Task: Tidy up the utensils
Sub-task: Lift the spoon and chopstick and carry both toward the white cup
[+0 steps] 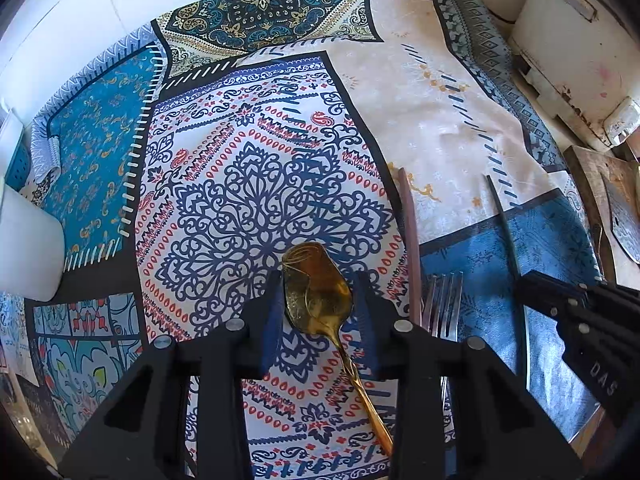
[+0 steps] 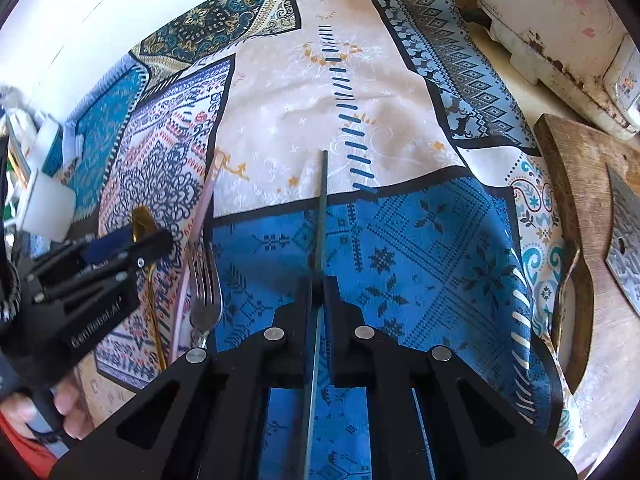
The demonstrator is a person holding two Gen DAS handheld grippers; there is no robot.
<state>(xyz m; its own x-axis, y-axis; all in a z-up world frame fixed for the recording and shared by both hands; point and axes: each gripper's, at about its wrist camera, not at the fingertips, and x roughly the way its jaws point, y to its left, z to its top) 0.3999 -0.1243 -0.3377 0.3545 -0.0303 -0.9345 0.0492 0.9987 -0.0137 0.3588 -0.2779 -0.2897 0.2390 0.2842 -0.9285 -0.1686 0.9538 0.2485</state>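
A: Step looks like lining the utensils up in a row. Left gripper sits wide open around the bowl of the gold metal spoon, which lies on the patterned patchwork tablecloth. Right gripper is clamped on the thin dark chopstick.

B: Next?

A: Probably setting the chopstick down beside the silver fork, parallel to it. Only the right view shows the worn wooden cutting board fully.

Patterned tablecloth, wooden board, white appliance.
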